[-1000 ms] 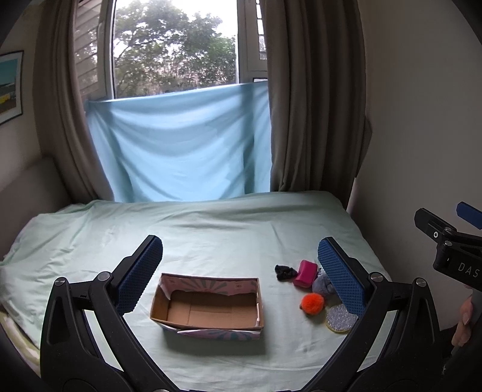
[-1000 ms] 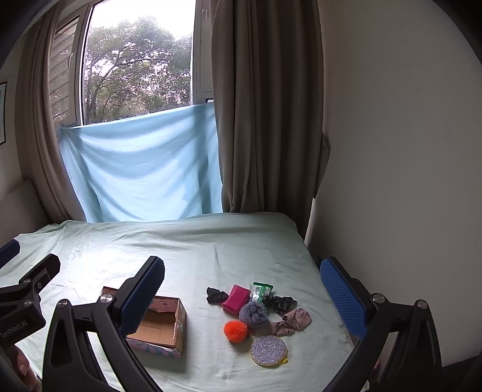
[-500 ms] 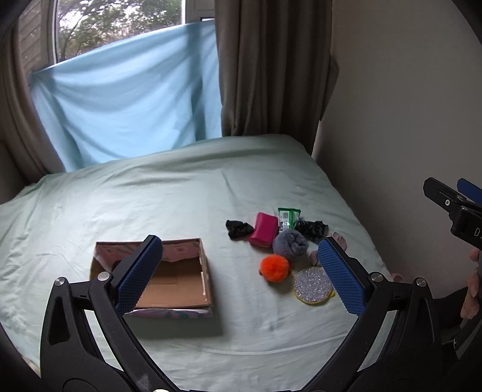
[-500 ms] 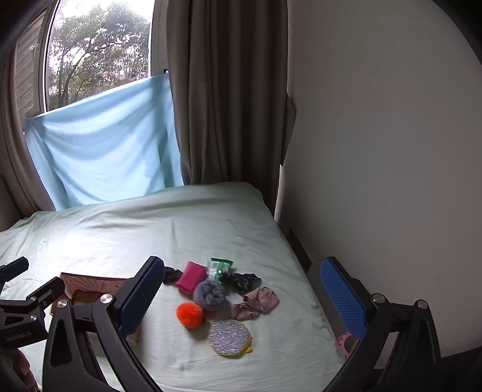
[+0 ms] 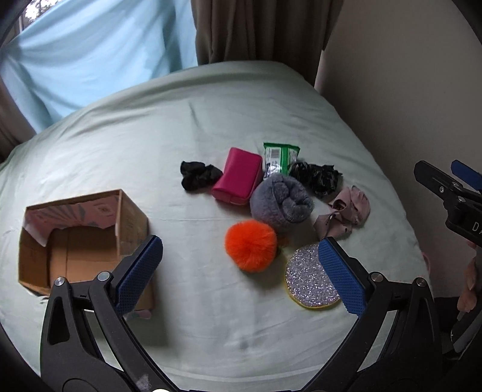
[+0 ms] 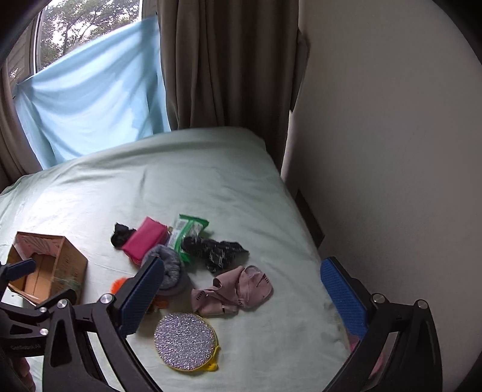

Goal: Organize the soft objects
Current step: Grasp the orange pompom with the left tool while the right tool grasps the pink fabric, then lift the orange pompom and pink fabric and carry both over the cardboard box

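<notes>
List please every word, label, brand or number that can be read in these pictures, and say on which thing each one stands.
"DA": white letters, cut off by the picture's edge, on the body of the right gripper, seen from the left wrist.
Pale print on the body of the left gripper, seen from the right wrist: too blurred to read.
Barcode label on the green packet: too small to read.
Cardboard box: faint print on its side, unreadable.

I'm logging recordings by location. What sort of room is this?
Most likely a bedroom: a bed under a pale green sheet, brown curtains beside a window, and small soft items near a cardboard box.
</notes>
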`<state>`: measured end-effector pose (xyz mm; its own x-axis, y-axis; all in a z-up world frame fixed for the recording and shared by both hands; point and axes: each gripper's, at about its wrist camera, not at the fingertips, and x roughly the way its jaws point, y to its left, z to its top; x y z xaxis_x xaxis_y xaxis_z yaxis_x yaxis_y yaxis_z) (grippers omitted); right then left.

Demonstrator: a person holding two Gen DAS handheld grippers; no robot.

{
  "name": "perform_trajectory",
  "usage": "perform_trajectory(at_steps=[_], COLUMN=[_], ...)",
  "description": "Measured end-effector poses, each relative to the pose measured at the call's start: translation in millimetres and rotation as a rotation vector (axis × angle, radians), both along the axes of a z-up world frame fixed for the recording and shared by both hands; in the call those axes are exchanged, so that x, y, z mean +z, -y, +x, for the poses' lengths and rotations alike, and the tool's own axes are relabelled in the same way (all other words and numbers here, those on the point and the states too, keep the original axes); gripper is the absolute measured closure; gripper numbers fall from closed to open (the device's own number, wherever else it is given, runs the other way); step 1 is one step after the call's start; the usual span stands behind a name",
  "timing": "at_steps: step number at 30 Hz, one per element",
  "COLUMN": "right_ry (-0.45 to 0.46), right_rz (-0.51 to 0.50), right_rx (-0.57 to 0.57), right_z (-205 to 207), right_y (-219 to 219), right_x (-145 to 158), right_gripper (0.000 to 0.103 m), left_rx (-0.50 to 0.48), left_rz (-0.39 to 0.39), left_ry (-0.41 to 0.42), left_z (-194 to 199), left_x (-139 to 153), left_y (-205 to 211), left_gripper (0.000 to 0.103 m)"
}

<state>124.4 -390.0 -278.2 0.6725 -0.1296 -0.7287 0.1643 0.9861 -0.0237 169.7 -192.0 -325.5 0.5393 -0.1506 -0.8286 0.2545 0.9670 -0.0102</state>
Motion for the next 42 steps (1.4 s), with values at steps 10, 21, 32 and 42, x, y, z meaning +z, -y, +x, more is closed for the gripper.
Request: perform_trajectory(at_steps=[10, 21, 32, 42], right_ry=[-0.099, -0.161, -0.16, -0.157], right_rz=[-0.05, -0.045, -0.064, -0.058], right_rx=[0.181, 0.222, 0.199, 0.165], right_z=[43, 67, 73, 73], right_y=[-8, 5, 3, 4], right_x=[-122, -193, -193, -178], right_gripper=[0.0, 0.0, 0.041, 0.072], left_rx=[-0.044, -0.106, -0.128, -0.111], left_rz=[0.077, 0.084, 0.024, 0.019], left_ry=[-0.1, -0.184, -0.151, -0.097], left_z=[40, 64, 75, 85], left_x=[-108, -185, -182, -165], left_y=[29, 39, 39, 32], left_gripper=[0.001, 0.027, 0.071, 0.073])
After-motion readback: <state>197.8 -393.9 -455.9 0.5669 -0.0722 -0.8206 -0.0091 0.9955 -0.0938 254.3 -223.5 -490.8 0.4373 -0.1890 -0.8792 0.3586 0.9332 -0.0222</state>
